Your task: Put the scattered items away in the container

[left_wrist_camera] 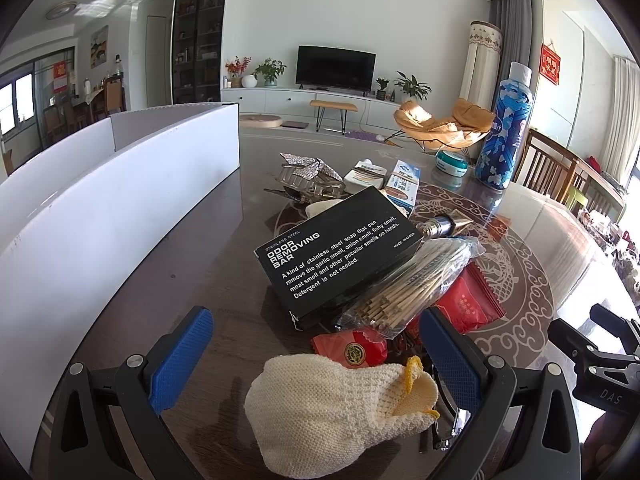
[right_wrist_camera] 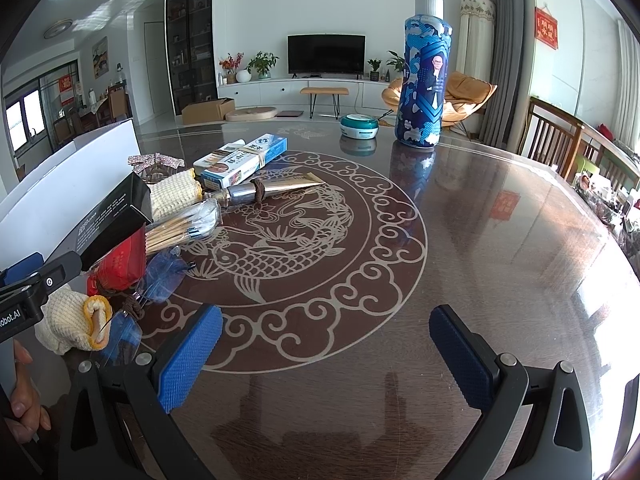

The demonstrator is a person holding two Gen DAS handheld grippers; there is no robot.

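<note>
Container (left_wrist_camera: 120,184): white box, standing on the left of the table (right_wrist_camera: 480,240), just beside the pile
Black carton (left_wrist_camera: 336,256): looking stiff and light, lying tilted atop the pile; gripping across its short sides is looking safest
Knitted pouch (left_wrist_camera: 336,404): soft, squashy, lying between the spread fingers
Left gripper (left_wrist_camera: 316,360): hovering wide open, holding nothing
Right gripper (right_wrist_camera: 324,356): hanging open and empty over bare table

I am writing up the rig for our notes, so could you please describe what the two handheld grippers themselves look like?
Both match: the left gripper and right gripper have black angular frames with silver screws, and each finger carries a blue pad with a ribbed, knobbly texture. The left gripper's side bears white lettering ending "obot.AI". No cables or sleeves show.
</note>
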